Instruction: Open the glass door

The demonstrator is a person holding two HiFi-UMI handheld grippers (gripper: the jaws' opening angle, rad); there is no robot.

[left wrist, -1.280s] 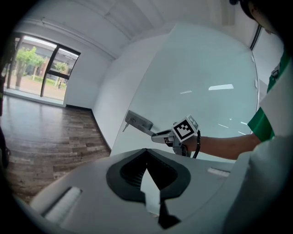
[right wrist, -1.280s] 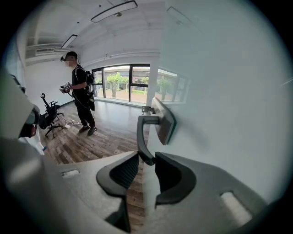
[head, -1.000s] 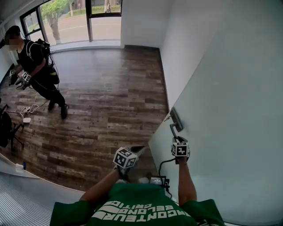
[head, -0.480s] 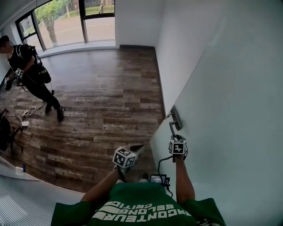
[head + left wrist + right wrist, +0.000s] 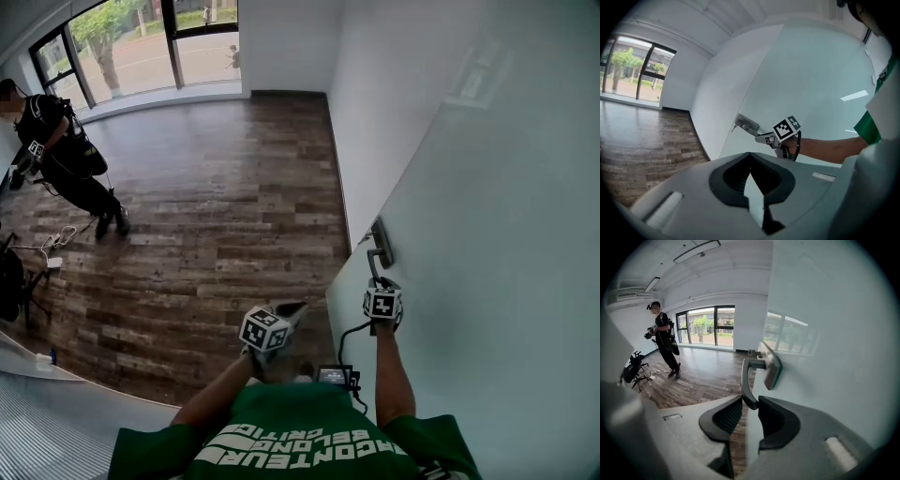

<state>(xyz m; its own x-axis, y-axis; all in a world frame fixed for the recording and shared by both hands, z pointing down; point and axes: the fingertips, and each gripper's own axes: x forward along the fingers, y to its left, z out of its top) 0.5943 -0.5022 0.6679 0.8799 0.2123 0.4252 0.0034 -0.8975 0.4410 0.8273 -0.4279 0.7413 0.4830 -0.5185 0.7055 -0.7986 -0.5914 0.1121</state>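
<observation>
The frosted glass door (image 5: pixel 487 234) fills the right side of the head view. Its metal lever handle (image 5: pixel 374 266) hangs downward from a lock plate (image 5: pixel 381 241). My right gripper (image 5: pixel 377 282) is shut on the lever's lower end; in the right gripper view the handle (image 5: pixel 746 376) runs down into the gripper (image 5: pixel 750 403), with both pads pressed on its tip. My left gripper (image 5: pixel 289 311) hovers free over the floor left of the door. In the left gripper view it (image 5: pixel 750 153) looks shut and holds nothing, with the right gripper (image 5: pixel 765 138) and handle (image 5: pixel 746 125) ahead.
A white wall (image 5: pixel 375 94) continues beyond the door's edge. Wood plank floor (image 5: pixel 225 206) stretches to large windows (image 5: pixel 159 47). Another person (image 5: pixel 66 155) with grippers stands at the far left, near cables (image 5: pixel 56 239) and a dark stand (image 5: pixel 11 277).
My right gripper stays clamped on the lever and sits slightly higher in the head view. The other person has stepped to the left. My left gripper has barely moved.
</observation>
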